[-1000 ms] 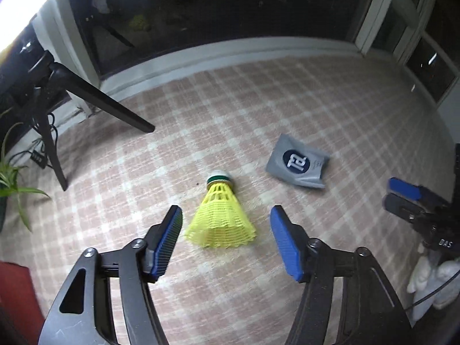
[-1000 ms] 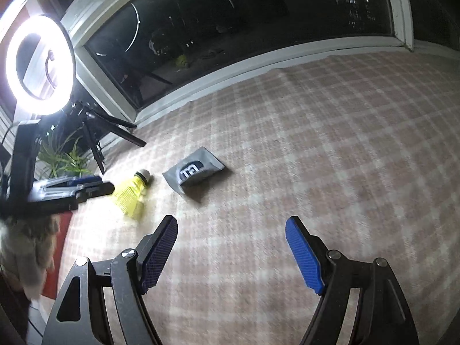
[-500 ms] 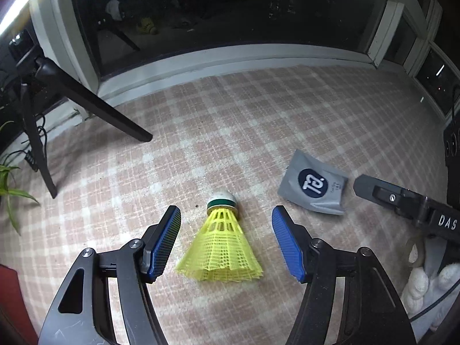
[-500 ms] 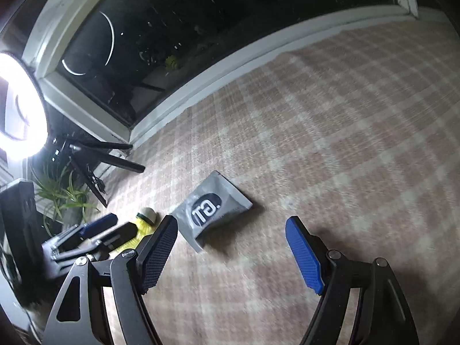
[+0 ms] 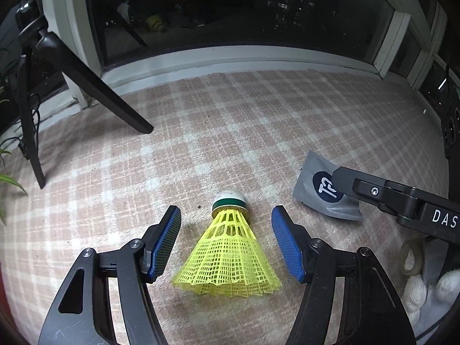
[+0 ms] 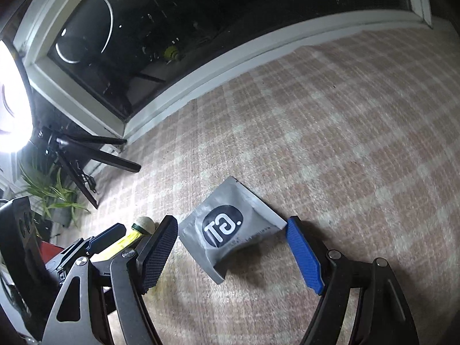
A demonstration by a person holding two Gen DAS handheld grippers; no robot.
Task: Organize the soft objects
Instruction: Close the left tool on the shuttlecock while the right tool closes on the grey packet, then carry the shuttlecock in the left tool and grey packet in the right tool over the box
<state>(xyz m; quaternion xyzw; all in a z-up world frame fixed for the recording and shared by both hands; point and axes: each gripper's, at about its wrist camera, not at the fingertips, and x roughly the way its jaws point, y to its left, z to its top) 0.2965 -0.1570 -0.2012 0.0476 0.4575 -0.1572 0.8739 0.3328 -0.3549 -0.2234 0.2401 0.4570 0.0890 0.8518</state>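
Left hand-held gripper (image 5: 225,240) spread astride shuttlecock (image 5: 228,254); right hand-held gripper (image 6: 231,254) spread around sachet (image 6: 230,227).

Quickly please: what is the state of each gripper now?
Left gripper: open around the yellow shuttlecock, holding nothing.
Right gripper: open around the grey sachet, holding nothing.

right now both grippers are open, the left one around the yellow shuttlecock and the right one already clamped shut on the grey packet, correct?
Not quite. The right gripper is not clamped on the grey packet: the right wrist view shows its jaws wide open on either side of the packet, which lies on the checked carpet. The rest holds: the left gripper is open around the yellow shuttlecock.
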